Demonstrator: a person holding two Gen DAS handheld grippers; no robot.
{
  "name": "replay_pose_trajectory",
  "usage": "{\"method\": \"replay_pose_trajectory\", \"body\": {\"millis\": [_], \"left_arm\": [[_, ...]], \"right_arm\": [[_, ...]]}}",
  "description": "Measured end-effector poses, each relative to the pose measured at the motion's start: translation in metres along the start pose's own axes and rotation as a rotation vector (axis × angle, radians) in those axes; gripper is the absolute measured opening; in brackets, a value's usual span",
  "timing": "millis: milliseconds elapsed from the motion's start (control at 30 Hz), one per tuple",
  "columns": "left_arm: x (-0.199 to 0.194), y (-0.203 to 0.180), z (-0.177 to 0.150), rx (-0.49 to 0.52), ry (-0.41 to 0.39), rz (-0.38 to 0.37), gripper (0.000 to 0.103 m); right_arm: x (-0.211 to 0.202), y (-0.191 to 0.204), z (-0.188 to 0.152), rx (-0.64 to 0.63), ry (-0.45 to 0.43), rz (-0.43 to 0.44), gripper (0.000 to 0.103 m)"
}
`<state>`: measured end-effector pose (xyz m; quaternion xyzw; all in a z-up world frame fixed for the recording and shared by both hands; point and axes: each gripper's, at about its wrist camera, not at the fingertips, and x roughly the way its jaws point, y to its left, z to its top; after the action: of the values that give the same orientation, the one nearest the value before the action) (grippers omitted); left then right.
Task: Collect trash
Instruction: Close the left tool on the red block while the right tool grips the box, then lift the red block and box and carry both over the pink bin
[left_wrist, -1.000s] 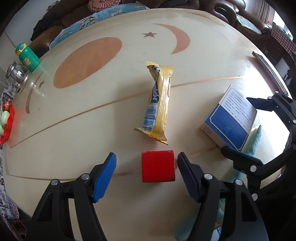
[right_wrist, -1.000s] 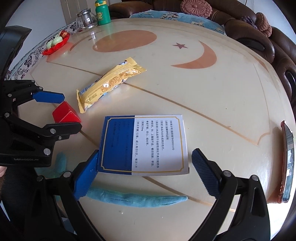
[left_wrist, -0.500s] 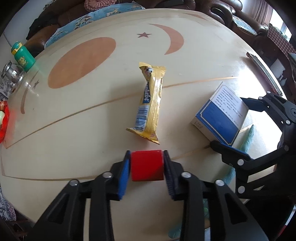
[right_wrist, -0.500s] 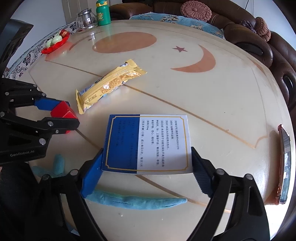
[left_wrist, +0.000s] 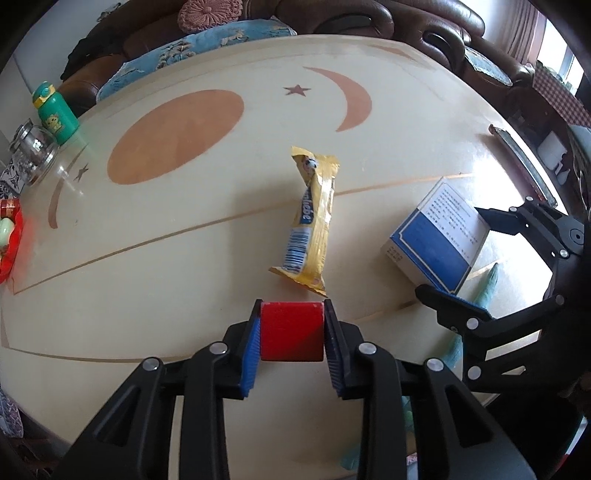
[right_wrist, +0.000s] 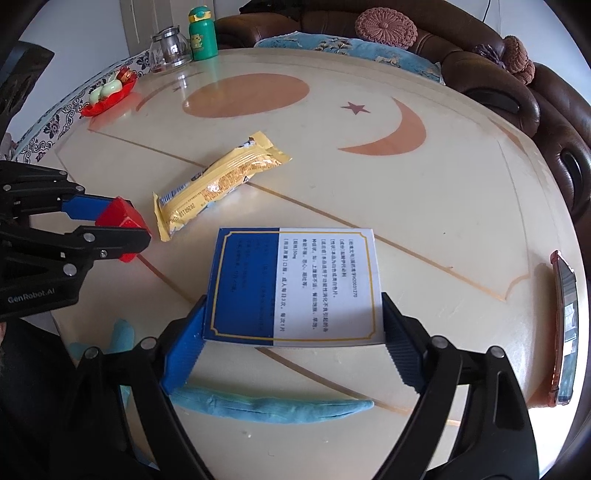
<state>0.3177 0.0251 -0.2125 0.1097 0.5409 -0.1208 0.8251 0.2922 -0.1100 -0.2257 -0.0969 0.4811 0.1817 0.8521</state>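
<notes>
gleaming cream table (left_wrist: 184, 280) with moon inlay, brown sofa (right_wrist: 480, 62) behind

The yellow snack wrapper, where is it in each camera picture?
Left wrist view: yellow snack wrapper lies mid-picture, just beyond the red block.
Right wrist view: wrapper lies left of centre, beyond the blue-and-white box.
Shared landmark: the crescent moon inlay.

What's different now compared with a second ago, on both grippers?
The left gripper closed onto the red block; the right gripper closed onto the blue-and-white box. The yellow wrapper and blue cloth stayed put.
</notes>
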Motion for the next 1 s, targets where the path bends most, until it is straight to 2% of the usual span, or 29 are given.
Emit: {"method": "replay_pose_trajectory", "body": {"millis": [167,400,700,1000], "left_arm": [[-0.012,0.003,-0.001,-0.021,-0.020,0.011,0.030],[-0.040,-0.002,-0.007,-0.020,-0.058,0.034,0.030],[-0.111,-0.016,-0.030,-0.021,-0.146,0.046,0.030],[-0.175,-0.037,-0.071,-0.013,-0.214,0.046,0.030]], "right_arm": [[-0.010,0.000,0.003,0.012,-0.014,-0.006,0.085],[-0.043,0.005,0.006,0.012,-0.056,-0.028,0.085],[-0.115,0.022,-0.003,0.013,-0.133,-0.069,0.085],[-0.188,0.051,-0.032,0.009,-0.203,-0.097,0.085]]}}
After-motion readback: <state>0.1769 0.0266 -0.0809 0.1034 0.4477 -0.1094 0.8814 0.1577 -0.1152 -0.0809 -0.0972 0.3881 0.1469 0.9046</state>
